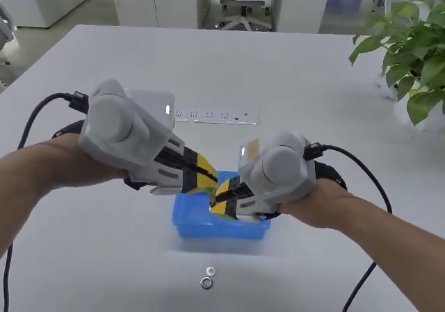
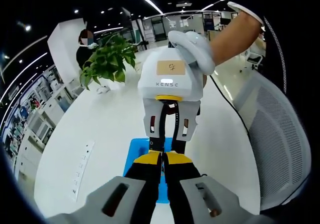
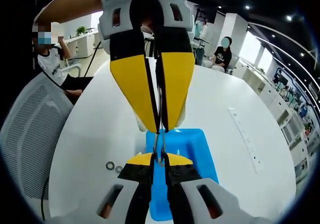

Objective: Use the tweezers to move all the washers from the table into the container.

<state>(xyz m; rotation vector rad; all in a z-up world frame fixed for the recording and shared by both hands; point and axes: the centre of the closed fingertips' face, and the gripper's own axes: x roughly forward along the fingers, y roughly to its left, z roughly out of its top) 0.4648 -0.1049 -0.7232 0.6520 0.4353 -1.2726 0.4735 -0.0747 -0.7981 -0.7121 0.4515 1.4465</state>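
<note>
While two washers lie on the table, my left hand-held gripper and right hand-held gripper clamp tweezers over the container.

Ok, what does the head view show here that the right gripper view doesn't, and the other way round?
Head view: the plant at the table's right edge, and the right hand around the right gripper's grey body.
Right gripper view: the tweezers, pinched between the closed fingers of both grippers above the container, and seated people in the background.
Shared: the container, two washers on the table beside it, the power strip, the left gripper.
</note>
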